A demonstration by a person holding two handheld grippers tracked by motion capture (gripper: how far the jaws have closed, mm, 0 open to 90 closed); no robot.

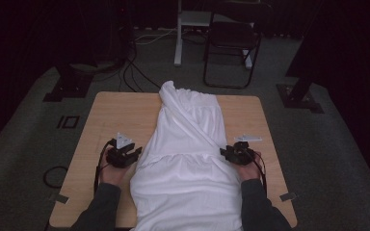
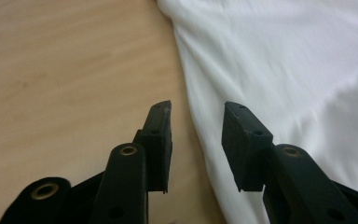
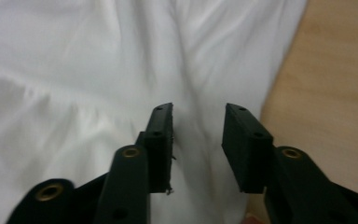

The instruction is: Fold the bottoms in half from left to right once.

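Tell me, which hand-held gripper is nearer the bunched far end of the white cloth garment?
Left, narrowly. The left hand-held gripper sits beside the white cloth garment, nearer the bunched far end; the right hand-held gripper lies farther across.

White garment (image 1: 185,159) cut off below (near edge); forearms too.

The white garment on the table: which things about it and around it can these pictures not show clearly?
- White garment: in the high view its near end is cut off by the bottom edge; its type cannot be told.
- Table: the garment hides its middle strip.
- Left gripper: jaws apart, nothing between them; whether the tips touch the cloth is unclear.
- Right gripper: jaws apart above blurred cloth; contact is unclear.
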